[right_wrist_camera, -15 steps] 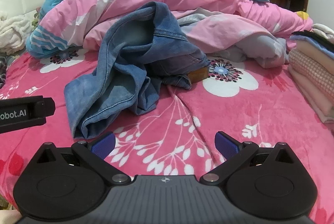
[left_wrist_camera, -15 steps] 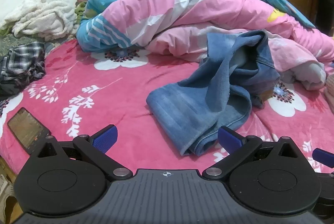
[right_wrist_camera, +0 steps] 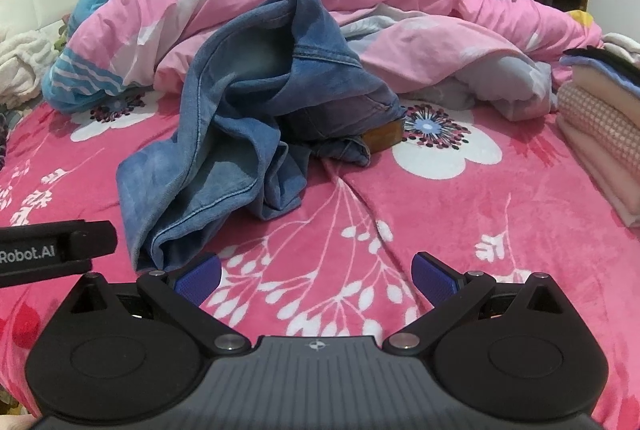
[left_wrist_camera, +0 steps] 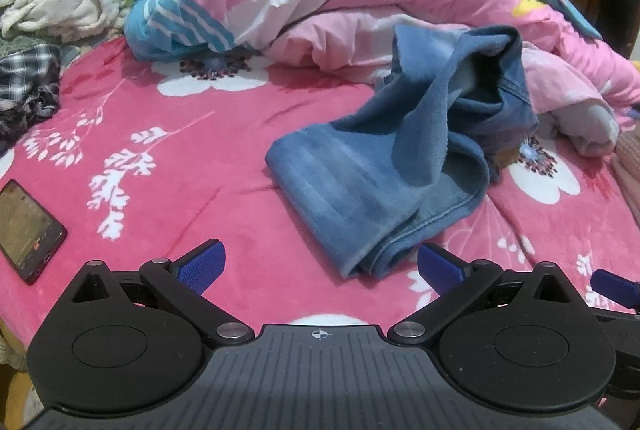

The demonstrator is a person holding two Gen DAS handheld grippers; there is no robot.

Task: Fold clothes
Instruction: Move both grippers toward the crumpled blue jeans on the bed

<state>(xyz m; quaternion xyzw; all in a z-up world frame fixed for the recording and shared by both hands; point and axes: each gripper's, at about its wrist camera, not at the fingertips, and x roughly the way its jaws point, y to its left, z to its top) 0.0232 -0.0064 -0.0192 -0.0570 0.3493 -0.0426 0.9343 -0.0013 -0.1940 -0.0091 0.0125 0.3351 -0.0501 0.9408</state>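
A pair of blue jeans (left_wrist_camera: 384,165) lies in a crumpled heap on a pink blanket (left_wrist_camera: 168,157) with white flowers. One leg end reaches toward the cameras, and the top part leans against a big pink and blue quilt (left_wrist_camera: 320,1) behind it.

The left gripper (left_wrist_camera: 320,262) hangs just above the blanket with its blue pads (left_wrist_camera: 200,264) spread wide. Nothing is between them, and the jeans' leg end lies just in front. The right gripper (right_wrist_camera: 316,272) is wide open too and holds nothing. The jeans (right_wrist_camera: 256,133) are ahead of it, to its left.

A phone (left_wrist_camera: 28,230) lies on the blanket at the left. Folded clothes (right_wrist_camera: 600,133) sit stacked at the right.
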